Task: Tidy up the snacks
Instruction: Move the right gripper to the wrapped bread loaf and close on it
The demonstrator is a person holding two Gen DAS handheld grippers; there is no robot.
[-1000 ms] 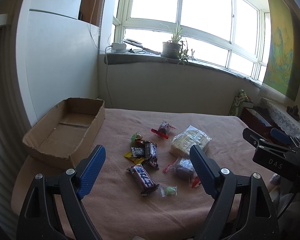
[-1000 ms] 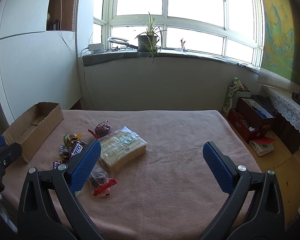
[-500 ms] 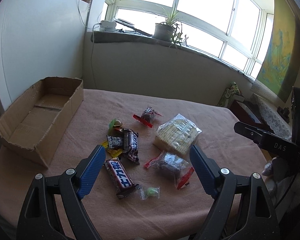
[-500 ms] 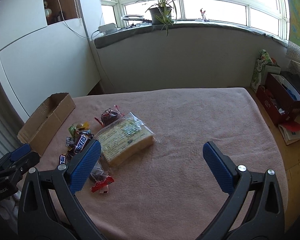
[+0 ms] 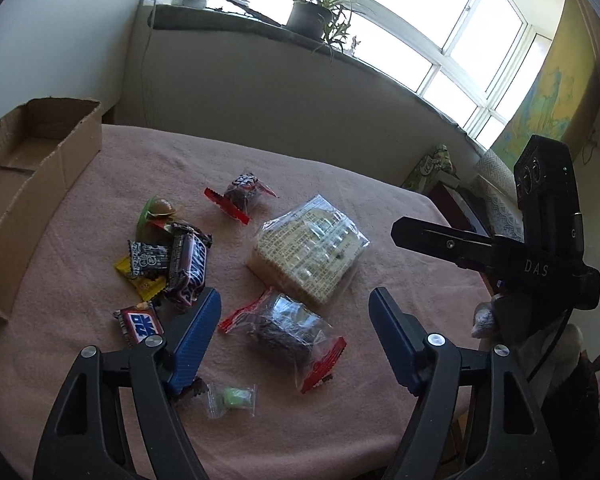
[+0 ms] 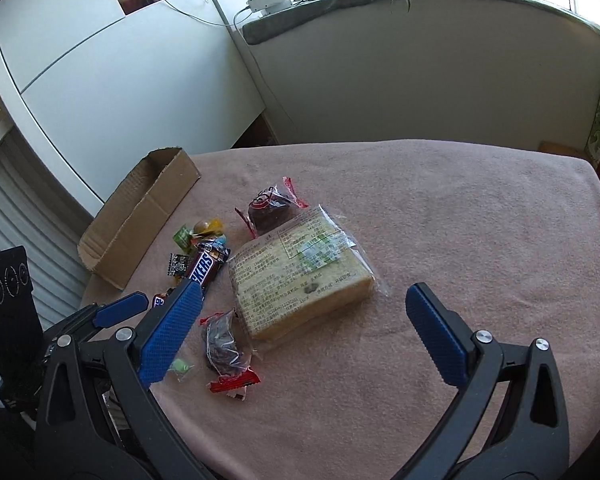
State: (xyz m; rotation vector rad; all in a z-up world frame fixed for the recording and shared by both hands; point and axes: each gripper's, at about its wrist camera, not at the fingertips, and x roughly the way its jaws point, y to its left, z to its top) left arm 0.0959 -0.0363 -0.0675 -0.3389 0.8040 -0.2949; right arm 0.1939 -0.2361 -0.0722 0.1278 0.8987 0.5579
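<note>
The snacks lie in a loose cluster at the middle of the pink-covered surface (image 5: 340, 432): a Snickers bar (image 5: 188, 268), a clear-wrapped cracker pack (image 5: 306, 250) printed with small text, and a dark cake in a red-edged wrapper (image 5: 284, 330). The left claw (image 5: 296, 336), which has just been narrowing, stands apart over that cake without pressing it. The right claw (image 6: 300, 320), marked "DAS", gapes wide, empty. A cardboard box (image 5: 28, 184) sits at left.

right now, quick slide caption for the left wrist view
Open left gripper hovering over a red-edged clear snack packet among scattered snacks on a pink tablecloth, cardboard box waiting at left.
</note>
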